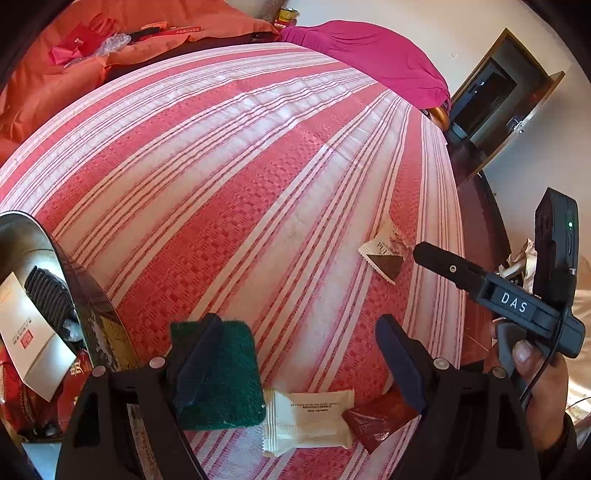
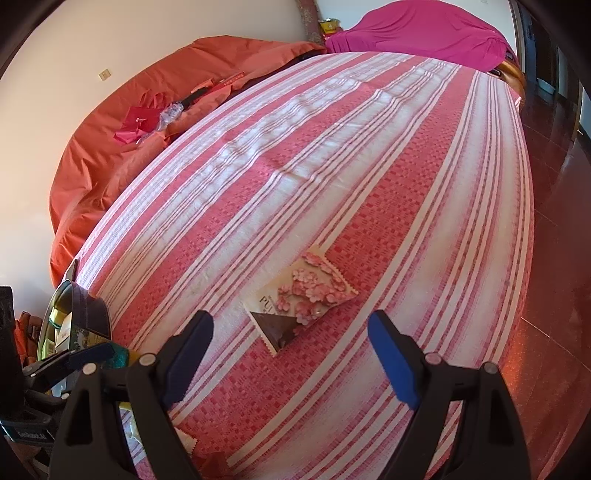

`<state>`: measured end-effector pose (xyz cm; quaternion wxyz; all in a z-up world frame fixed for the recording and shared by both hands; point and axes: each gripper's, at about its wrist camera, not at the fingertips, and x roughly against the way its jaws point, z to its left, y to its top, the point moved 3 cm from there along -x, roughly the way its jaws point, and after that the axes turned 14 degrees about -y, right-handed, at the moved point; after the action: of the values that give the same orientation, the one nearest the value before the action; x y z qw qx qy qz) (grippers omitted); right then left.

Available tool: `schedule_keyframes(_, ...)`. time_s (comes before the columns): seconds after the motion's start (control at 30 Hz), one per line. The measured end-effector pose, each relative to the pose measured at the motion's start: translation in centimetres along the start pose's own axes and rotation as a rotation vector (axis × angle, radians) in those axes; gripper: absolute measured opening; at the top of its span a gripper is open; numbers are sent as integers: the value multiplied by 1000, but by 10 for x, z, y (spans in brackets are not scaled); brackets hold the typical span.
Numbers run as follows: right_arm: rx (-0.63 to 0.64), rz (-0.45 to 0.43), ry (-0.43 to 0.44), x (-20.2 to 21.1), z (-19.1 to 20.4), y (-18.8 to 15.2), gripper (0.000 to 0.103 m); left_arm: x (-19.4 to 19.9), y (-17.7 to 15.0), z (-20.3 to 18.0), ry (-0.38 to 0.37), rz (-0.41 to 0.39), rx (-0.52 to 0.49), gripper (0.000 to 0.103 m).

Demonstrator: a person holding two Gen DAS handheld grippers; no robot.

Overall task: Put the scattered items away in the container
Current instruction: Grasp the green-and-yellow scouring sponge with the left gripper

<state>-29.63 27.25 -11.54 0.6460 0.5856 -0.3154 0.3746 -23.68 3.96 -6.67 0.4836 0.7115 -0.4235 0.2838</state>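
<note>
Two grippers hang over a bed covered in a woven pink-and-white striped bedspread (image 1: 258,155), and much of the scene reaches us only in part. We see the left gripper (image 1: 299,362) with its dark padded fingers spread and nothing pressed between them; its left finger (image 1: 195,362) overlaps a rough green scouring pad (image 1: 225,380) in the view, and we cannot tell whether it touches the pad. Just right of the pad lies a flat white crimped-edge paper sachet (image 1: 310,421), its small print too fine to read, and touching that a glossy dark red wrapped packet (image 1: 373,424), partly hidden behind the right finger.

The shiny round metal container (image 1: 70,280) sits at the left edge of the bed, cut off by the frame. Inside it we make out a white cardboard box (image 1: 33,332) and a black ribbed object (image 1: 48,295) that we cannot identify; red packaging below is a blur.

The right gripper (image 2: 291,358) is also released, its blue-padded fingers wide apart above the bedspread, holding nothing. Beyond them lies a square zigzag-edged sachet printed with pink flowers and a dark triangle (image 2: 299,299); its lettering is readable only in part. A hand (image 1: 535,384) grips the right tool's handle in the left view, its sleeve cut off.

Far back, a crumpled orange cloth (image 2: 110,147) and a smooth magenta cover (image 2: 424,33) hide whatever lies under them.
</note>
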Motion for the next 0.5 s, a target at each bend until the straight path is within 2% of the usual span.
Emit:
schedule_keyframes(0.07,2,5,3,-1,1,-1,87,-2,8,3,69,33,-6,86)
schedule_keyframes(0.2,9,10,8,-2,6,-1,87,-19,16,9,74,184,24,87)
schedule_keyframes(0.27,15,14,12,-3,9,-1,87,-33,17,12,80,295,51,87)
schedule_keyframes(0.37,28,20,15,-4,14,-3,87,-40,28,12,166,375,48,88)
schedule_keyframes(0.5,38,28,17,-6,17,-5,87,-54,28,15,300,578,67,88)
